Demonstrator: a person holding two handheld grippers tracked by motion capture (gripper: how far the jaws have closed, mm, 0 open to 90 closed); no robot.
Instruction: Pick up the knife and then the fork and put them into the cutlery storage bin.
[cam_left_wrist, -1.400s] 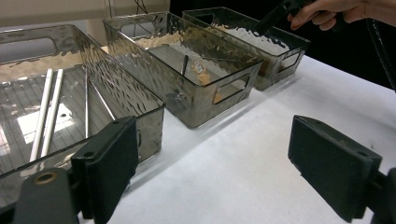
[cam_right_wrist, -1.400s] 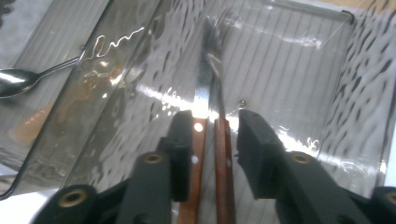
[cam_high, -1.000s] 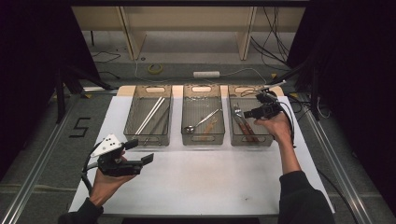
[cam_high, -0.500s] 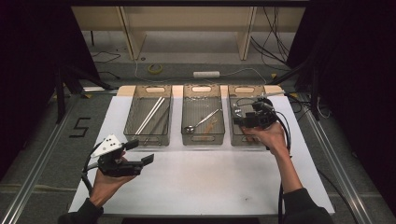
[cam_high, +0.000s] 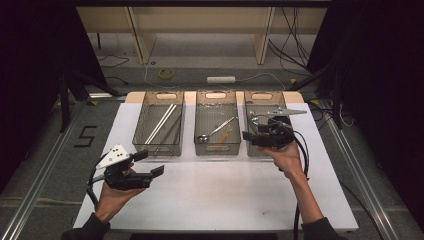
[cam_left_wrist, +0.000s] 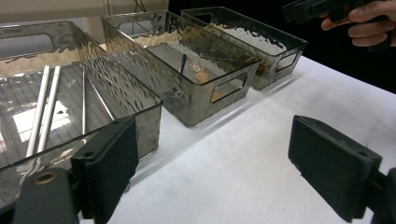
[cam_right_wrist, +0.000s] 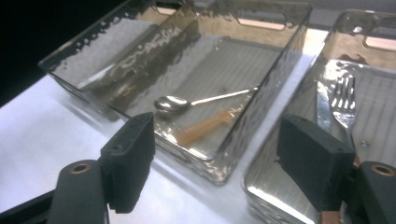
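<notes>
Right gripper over the near end of the right bin, jaws wide apart and just been opening, nothing between them; a fork and knife lie flat on that bin's floor just ahead of the jaws. Middle bin holds a spoon and an amber utensil; left bin holds white chopsticks. Left gripper low over the white table, near the left bin, jaws open and empty.

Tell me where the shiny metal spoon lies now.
In the high view the shiny metal spoon lies inside the middle clear plastic bin, beside a small orange-brown utensil.
</notes>
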